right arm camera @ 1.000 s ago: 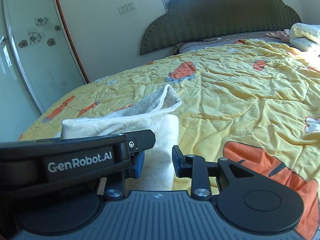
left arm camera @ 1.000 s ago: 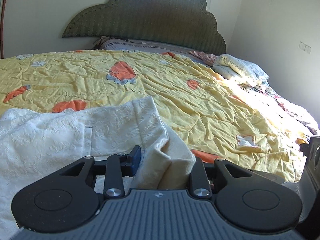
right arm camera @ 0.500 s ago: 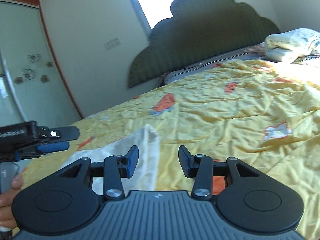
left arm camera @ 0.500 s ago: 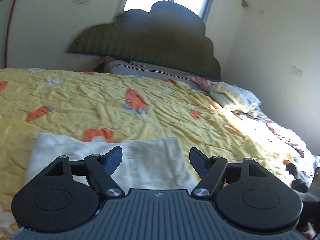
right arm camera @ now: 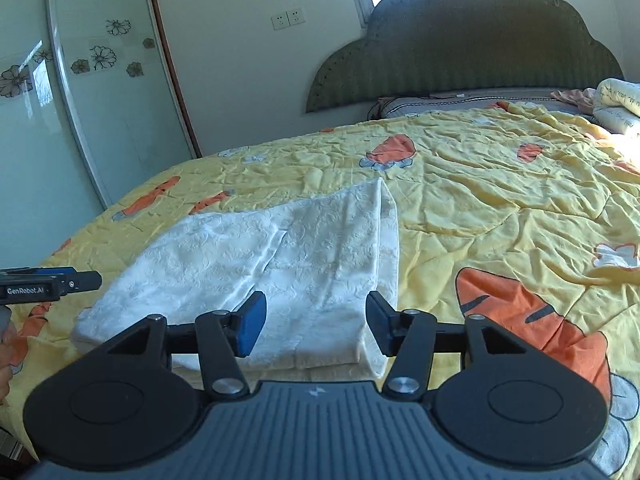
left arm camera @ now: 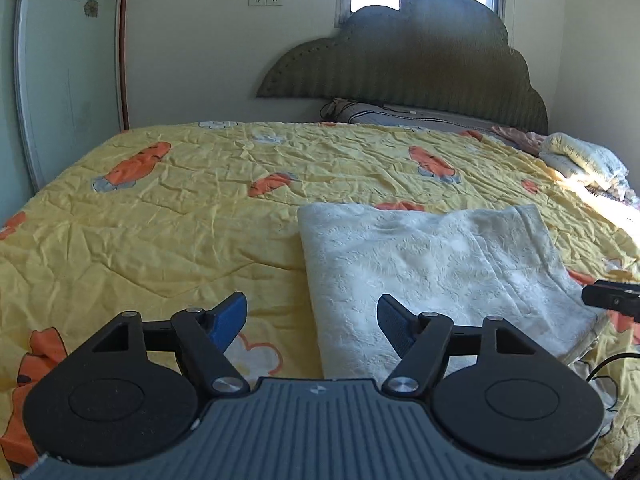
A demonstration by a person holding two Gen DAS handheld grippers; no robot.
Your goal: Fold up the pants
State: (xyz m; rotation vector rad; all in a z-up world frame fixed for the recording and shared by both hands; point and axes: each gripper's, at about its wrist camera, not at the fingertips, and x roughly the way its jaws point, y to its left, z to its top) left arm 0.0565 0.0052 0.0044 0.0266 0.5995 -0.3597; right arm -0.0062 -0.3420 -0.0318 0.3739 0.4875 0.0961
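Folded white textured pants [left arm camera: 432,276] lie flat on yellow carrot-print quilt [left arm camera: 168,216], centre-right of frame.
Left gripper [left arm camera: 312,320] spread wide, gripping nothing; right gripper [right arm camera: 314,322] opening, unclamped over the near hem (bare quilt all around).

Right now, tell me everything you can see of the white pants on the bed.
The white pants look like soft cloth with an embossed floral pattern. They lie folded into a rough rectangle, flat on the yellow carrot-print quilt, with one far corner slightly raised and layered edges showing at the near end. A seam runs along the top layer. Neither gripper grips them: the left gripper is open beside their edge, and the right gripper is opening above their near end.
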